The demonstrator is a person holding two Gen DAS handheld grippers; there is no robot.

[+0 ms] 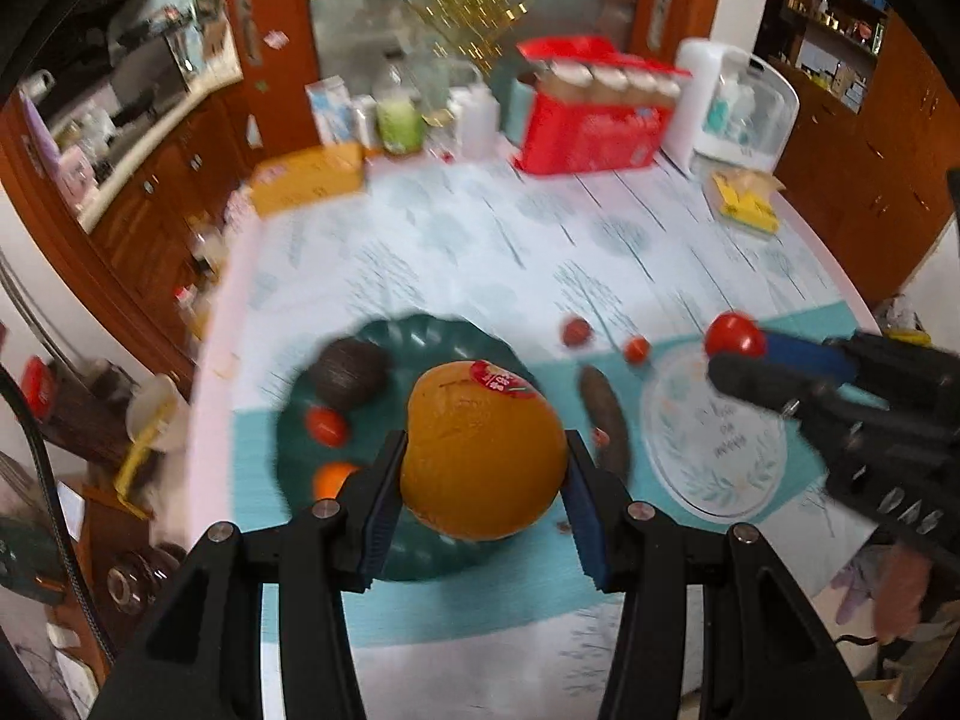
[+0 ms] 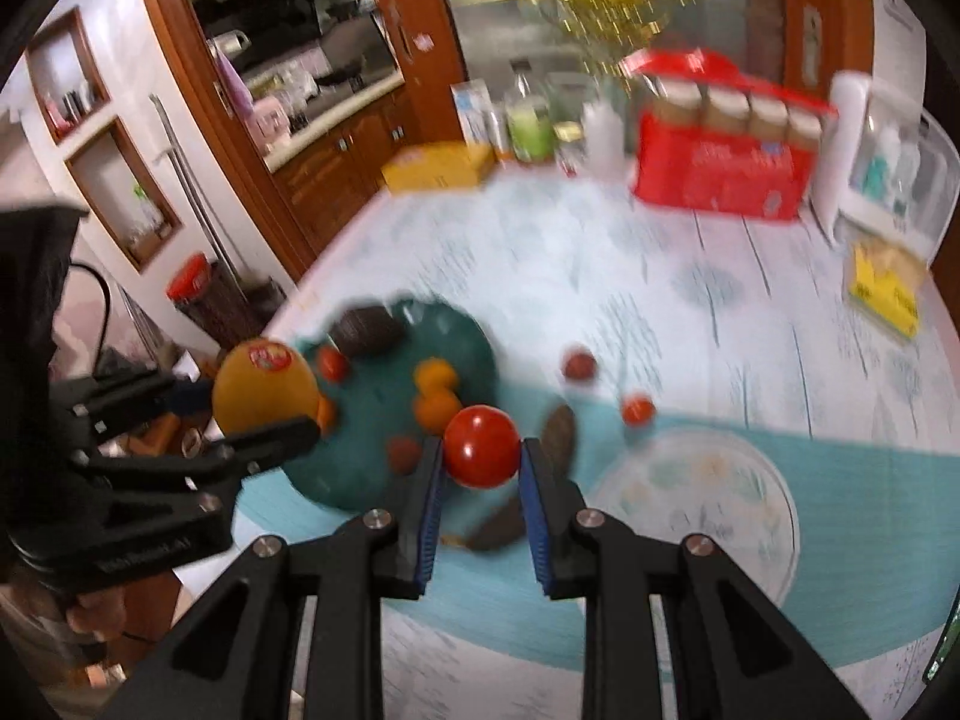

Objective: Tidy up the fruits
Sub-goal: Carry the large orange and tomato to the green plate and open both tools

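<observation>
My left gripper [image 1: 483,468] is shut on a large orange fruit with a red sticker [image 1: 480,450] and holds it above the dark green plate [image 1: 432,330]. My right gripper [image 2: 482,450] is shut on a red tomato [image 2: 482,445], held above the table between the green plate [image 2: 360,468] and the clear patterned plate [image 2: 750,516]. The green plate holds a dark avocado [image 1: 348,369], a small tomato [image 1: 327,425] and small oranges [image 2: 435,396]. The right gripper with its tomato [image 1: 735,333] also shows in the left wrist view.
On the cloth lie two small red fruits [image 1: 576,331] [image 1: 636,349] and a dark oblong fruit [image 1: 606,414]. A red box [image 1: 591,126], bottles, a yellow box [image 1: 309,177], a white appliance [image 1: 738,105] and a yellow packet [image 1: 747,201] stand at the far side.
</observation>
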